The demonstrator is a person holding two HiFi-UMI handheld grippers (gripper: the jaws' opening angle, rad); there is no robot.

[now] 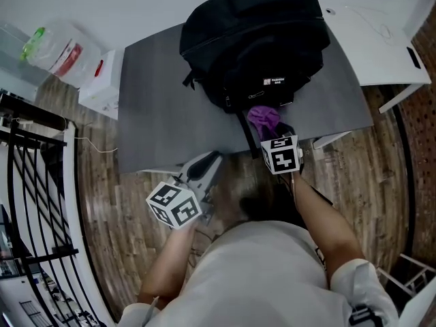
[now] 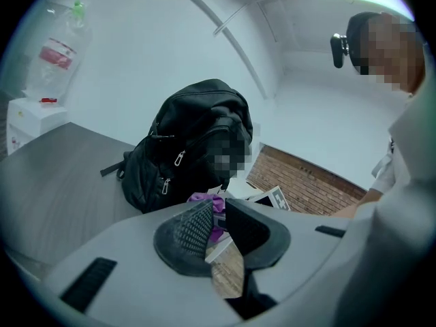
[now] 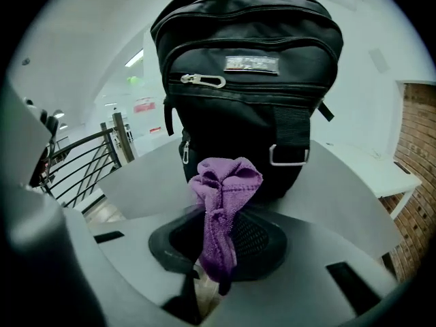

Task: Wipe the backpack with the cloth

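A black backpack (image 1: 252,43) stands on the far part of the grey table (image 1: 157,114); in the right gripper view the backpack (image 3: 248,33) rises straight ahead, its front pocket and zipper facing me. My right gripper (image 1: 272,131) is at the table's front edge, just before the pack's base, shut on a bunched purple cloth (image 1: 263,118). The cloth (image 3: 225,182) sticks up between that gripper's (image 3: 221,216) jaws and hangs down behind them. My left gripper (image 1: 197,172) hovers below the table's front edge, left of the right one. Its jaws (image 2: 218,206) stand narrowly open, holding nothing.
A white table (image 1: 371,46) adjoins the grey one on the right. At the left stand a white box (image 1: 102,80) and a clear plastic bag (image 1: 58,46). A black railing (image 1: 34,203) runs along the left over wood flooring.
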